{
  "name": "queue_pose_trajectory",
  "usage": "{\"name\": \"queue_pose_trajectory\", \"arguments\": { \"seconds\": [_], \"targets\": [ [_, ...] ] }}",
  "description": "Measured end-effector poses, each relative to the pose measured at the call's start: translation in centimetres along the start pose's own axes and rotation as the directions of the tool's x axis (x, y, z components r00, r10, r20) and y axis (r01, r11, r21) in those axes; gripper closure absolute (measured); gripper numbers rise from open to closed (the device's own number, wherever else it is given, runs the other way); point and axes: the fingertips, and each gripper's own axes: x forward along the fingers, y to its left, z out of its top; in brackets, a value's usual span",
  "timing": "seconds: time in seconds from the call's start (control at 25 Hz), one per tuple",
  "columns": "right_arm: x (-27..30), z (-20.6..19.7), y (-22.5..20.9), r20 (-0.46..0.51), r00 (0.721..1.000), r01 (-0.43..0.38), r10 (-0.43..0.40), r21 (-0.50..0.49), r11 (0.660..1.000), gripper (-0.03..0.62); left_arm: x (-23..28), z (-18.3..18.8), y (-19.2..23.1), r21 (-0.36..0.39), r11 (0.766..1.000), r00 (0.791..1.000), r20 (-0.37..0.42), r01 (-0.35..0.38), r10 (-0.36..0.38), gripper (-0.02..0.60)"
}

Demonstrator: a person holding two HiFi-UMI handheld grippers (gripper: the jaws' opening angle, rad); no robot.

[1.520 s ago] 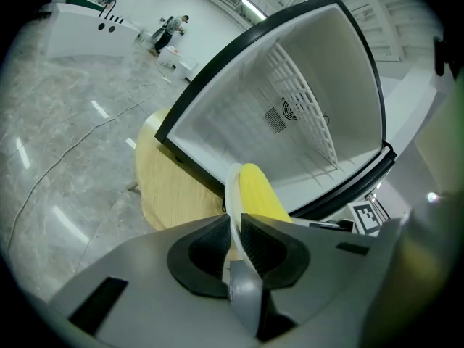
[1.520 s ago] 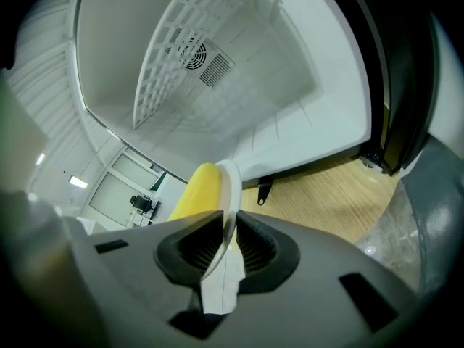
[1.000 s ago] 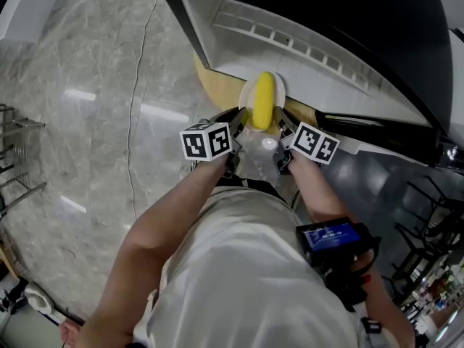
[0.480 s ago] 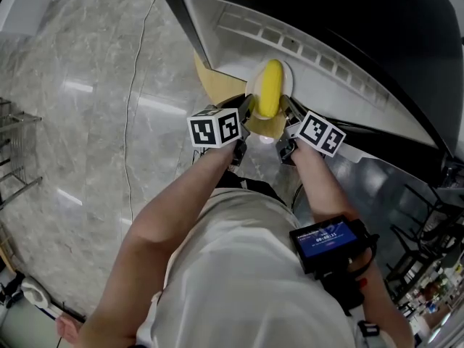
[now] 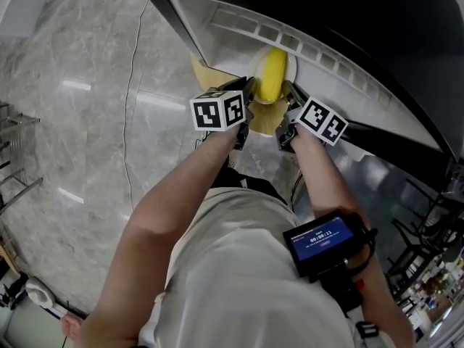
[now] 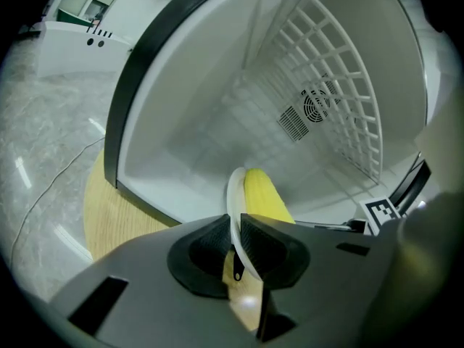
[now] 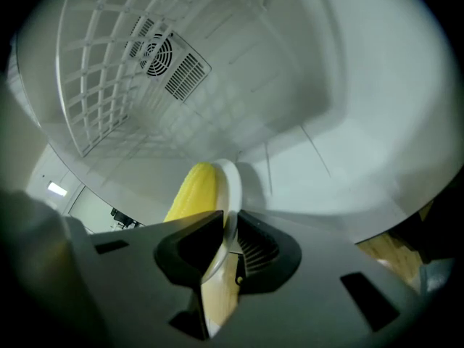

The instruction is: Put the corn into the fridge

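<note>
A yellow corn cob lies on a small white plate. Both grippers hold that plate by its rim. My left gripper is shut on the plate's left edge, with the corn just right of its jaws. On the opposite side my right gripper is shut on the rim, the corn to its left. Plate and corn hang at the mouth of the open white fridge compartment, over its front lip.
The fridge interior has a white wire rack and a round vent on the back wall. A light wooden board lies under the fridge front. Grey marble floor spreads to the left. The dark fridge door stands at the right.
Both grippers have carried the plate and corn forward, from in front of the fridge lip to over it. Their hold on the plate is unchanged.
</note>
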Motion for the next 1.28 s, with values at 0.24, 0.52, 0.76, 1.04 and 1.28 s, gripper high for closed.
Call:
{"name": "queue_pose_trajectory", "arguments": {
  "seconds": [0.24, 0.52, 0.76, 1.04, 1.28],
  "targets": [
    [0.0, 1.6, -0.6, 0.025, 0.999, 0.048, -0.047, -0.002, 0.999, 0.54, 1.5, 1.2, -0.9, 0.089, 0.995, 0.999, -0.016, -0.037, 0.039, 0.531],
    [0.4, 4.2, -0.9, 0.051, 0.994, 0.096, -0.095, -0.023, 0.995, 0.54, 3.4, 3.1, -2.0, 0.088, 0.994, 0.998, -0.023, -0.064, 0.066, 0.531],
    [0.9, 5.4, -1.2, 0.062, 0.991, 0.117, -0.115, -0.025, 0.993, 0.54, 4.5, 3.9, -2.3, 0.137, 0.987, 0.996, -0.017, -0.088, 0.091, 0.531],
    [1.2, 6.0, -1.9, 0.051, 0.987, 0.157, -0.155, -0.048, 0.986, 0.54, 5.5, 4.0, -2.6, 0.154, 0.982, 0.994, -0.022, -0.106, 0.111, 0.529],
    [1.4, 6.4, -2.4, 0.052, 0.982, 0.184, -0.181, -0.053, 0.982, 0.54, 6.4, 4.1, -2.6, 0.181, 0.978, 0.993, -0.042, -0.103, 0.113, 0.529]
  ]
}}
